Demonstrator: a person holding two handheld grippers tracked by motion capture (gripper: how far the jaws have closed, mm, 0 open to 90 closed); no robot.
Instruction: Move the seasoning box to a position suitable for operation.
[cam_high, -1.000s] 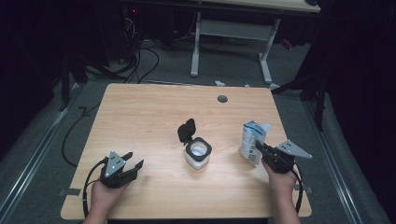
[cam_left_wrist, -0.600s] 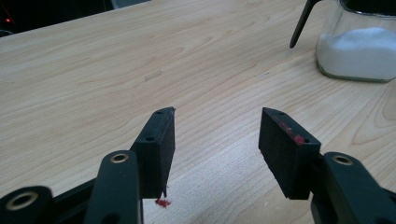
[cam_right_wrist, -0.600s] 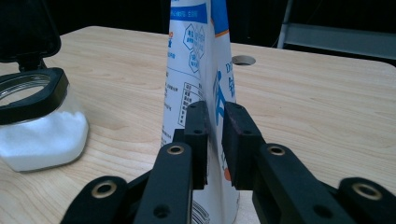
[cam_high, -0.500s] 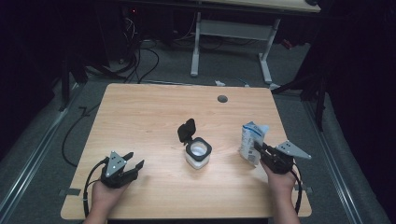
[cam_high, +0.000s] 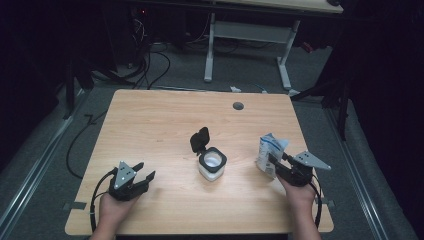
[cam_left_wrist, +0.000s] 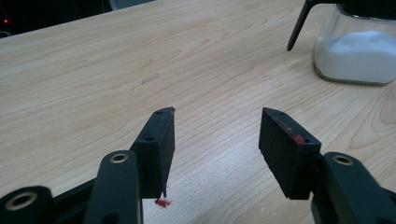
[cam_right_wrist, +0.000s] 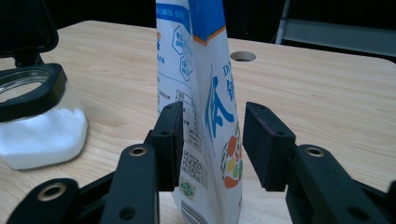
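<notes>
We hold two black grippers, left (cam_high: 142, 179) and right (cam_high: 274, 162), with grey three-cornered plates, brass-ringed screw holes and trailing black cables.

The right gripper (cam_high: 274, 163) with the upright pouch (cam_high: 270, 152) between its fingers has edged slightly toward the open jar (cam_high: 212, 165) at the middle of the table, a small shift over the last second. Its jaws now stand apart around the pouch.
</notes>
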